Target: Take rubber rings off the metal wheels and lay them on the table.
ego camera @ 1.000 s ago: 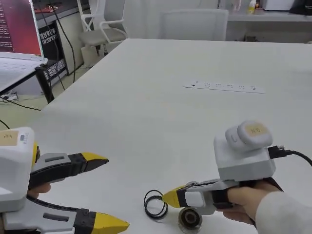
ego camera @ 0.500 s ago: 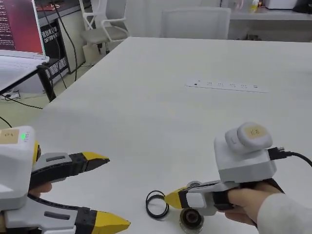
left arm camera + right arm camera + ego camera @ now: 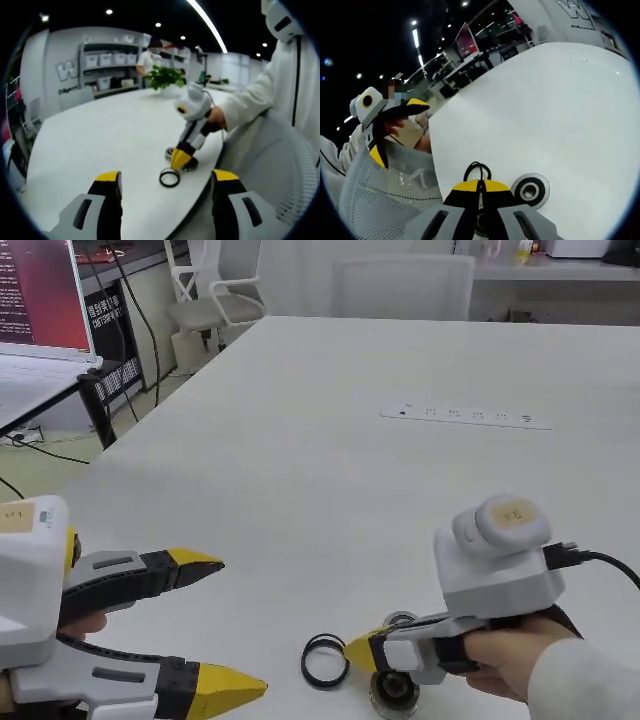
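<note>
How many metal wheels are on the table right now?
2. One metal wheel lies on the near side of the right gripper; the other wheel peeks out behind it, partly hidden.

- The right gripper (image 3: 479, 187) is reaching up from the bottom edge, its yellow-tipped jaws pressing together with only a thin slit between them.
- A black rubber ring (image 3: 477, 170) is lying on the white table (image 3: 560, 100) just beyond the tips.
- A metal wheel (image 3: 530, 190) is sitting flat just beside the jaws, on their right in this view.
- The left gripper (image 3: 395, 131) is showing at the left, its jaws spread wide, above a mesh chair back (image 3: 385, 200).
</note>
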{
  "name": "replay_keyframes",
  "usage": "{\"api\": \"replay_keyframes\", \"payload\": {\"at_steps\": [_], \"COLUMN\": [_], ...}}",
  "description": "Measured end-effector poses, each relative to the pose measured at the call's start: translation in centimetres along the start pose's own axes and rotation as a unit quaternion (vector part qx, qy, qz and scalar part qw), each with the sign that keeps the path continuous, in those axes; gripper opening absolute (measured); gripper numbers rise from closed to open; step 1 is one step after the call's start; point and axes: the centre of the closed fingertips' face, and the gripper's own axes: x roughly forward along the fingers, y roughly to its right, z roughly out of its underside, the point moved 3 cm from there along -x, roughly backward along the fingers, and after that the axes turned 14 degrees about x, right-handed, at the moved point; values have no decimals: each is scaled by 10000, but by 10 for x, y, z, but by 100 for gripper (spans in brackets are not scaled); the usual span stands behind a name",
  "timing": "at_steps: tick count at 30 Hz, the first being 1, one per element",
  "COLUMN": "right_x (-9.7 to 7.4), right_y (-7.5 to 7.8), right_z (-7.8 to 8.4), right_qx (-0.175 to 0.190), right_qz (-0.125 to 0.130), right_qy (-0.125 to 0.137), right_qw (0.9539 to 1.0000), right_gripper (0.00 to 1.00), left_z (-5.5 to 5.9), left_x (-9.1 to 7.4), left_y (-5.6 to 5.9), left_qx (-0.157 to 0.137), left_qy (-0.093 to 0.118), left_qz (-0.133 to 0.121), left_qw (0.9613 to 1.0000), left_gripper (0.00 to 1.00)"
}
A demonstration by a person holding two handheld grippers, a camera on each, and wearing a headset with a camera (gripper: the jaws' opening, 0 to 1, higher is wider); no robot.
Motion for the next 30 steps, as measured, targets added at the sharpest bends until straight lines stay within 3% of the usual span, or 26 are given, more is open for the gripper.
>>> {"api": "replay_keyframes", "payload": {"at_steps": [12,21,30], "right_x": [3,4,3], "right_y": [-1,1,0], "right_z": [1,4,2], "right_qx": [-303,-632,-709], "right_qz": [107,249,247], "right_qy": [-85,-209,-174], "right_qw": [9994,9975,9970], "right_gripper": [0,6,9], "left_z": [1,2,2], "left_x": [-1,-1,-1], "left_y": [-3,-3,-3], "left_qx": [57,47,50], "left_qy": [-59,-77,-85], "left_qz": [-104,-110,-106], "left_qw": [9999,9999,9999], "left_gripper": [72,71,71]}}
